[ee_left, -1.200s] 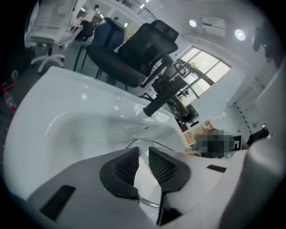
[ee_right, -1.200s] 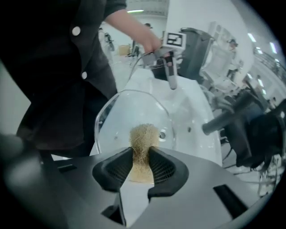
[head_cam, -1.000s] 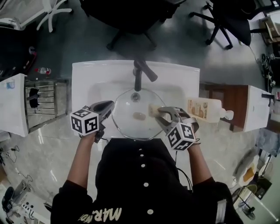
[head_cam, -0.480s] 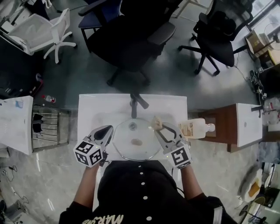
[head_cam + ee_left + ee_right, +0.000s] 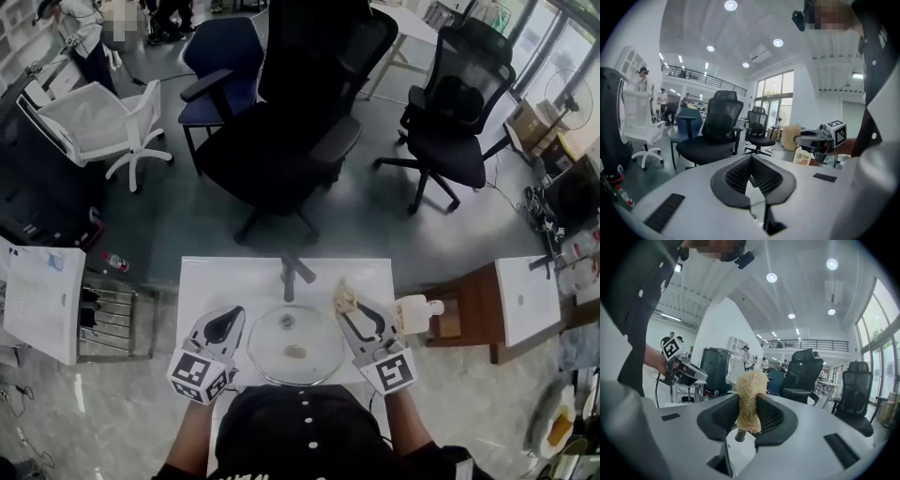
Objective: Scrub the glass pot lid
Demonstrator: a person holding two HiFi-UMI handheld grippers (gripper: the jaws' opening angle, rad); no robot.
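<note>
Grey office floor with black swivel chairs (image 5: 281, 141) stretches beyond a white sink (image 5: 220, 281). In its basin, just near of the faucet (image 5: 292, 272), lies the glass pot lid (image 5: 295, 345). The left gripper (image 5: 225, 324), at the lid's left, has its jaws pressed together on nothing. The right gripper (image 5: 349, 306), at the lid's right, clamps a loofah scrubber (image 5: 750, 394). A soap bottle (image 5: 412, 314) lies further right.

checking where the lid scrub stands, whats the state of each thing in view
glass pot lid: flat in the sink, knob up, not held
left gripper: shut, empty
right gripper: shut on the loofah scrubber
loofah scrubber: upright, clamped between the jaws
soap bottle: on its side right of the sink, cap on
</note>
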